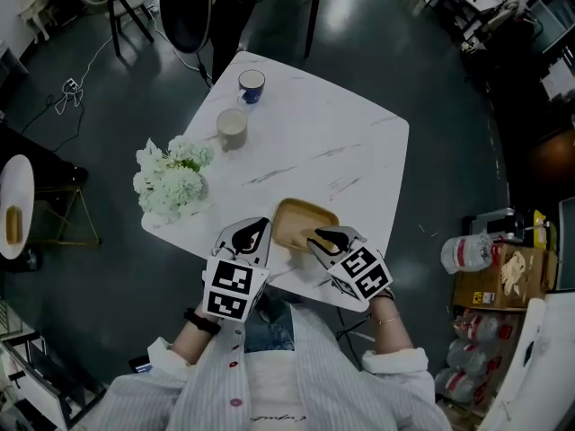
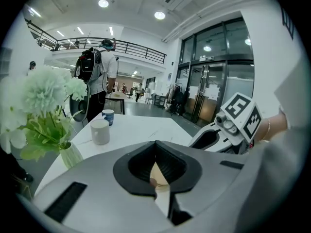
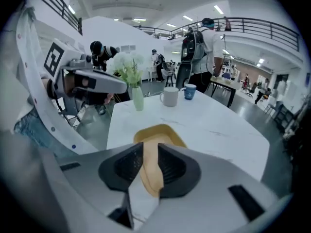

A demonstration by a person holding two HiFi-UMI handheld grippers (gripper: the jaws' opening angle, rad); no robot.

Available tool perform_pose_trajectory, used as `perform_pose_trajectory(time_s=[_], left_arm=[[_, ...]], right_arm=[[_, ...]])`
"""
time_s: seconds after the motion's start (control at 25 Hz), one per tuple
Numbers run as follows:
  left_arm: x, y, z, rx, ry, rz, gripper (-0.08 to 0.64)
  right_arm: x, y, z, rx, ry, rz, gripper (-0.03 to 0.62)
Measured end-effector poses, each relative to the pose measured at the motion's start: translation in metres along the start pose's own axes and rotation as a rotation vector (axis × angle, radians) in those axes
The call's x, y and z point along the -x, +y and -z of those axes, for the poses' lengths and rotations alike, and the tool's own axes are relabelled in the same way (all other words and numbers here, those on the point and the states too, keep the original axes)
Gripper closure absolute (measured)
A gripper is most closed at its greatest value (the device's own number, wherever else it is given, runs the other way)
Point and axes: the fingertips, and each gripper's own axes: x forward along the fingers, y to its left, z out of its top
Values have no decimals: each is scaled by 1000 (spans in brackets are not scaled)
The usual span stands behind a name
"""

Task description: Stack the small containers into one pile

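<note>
Right gripper view, tan tray [image 3: 160, 132] rim between parted jaws (white table [image 3: 209, 125])

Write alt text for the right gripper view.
The right gripper, jaws open, straddles the near rim of a tan tray on a white table. Beyond stand a vase of white flowers, a white mug and a blue cup; the left gripper hangs at the left.
</note>
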Motion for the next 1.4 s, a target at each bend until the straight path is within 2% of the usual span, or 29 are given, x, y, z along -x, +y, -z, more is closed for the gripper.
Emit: perform_pose_trajectory(time_s=[0.2,0.44,0.76,0.84,1.04,1.4], left_arm=[[-7,-14,-22,5,-31,-2,543],[-4,-40,-65,27,-124,39,543],[18,-80,-115,-16,-230,111,543],[23,-87,-123,-22,-251,124,543],[30,-99,-136,-34,-296,140,543],[28,-110,-138,-37,-306,154,543]], right_arm=[[30,-3,-43,-79,-158,-7,494],[75,-5,-88,-128,-361,-13,495],[136,-7,-121,-133,-556,82,526],[150,-8,-127,-133,-599,110,552],[170,-7,-132,-106,-634,181,569],[166,-6,-128,-129,-641,173,581]])
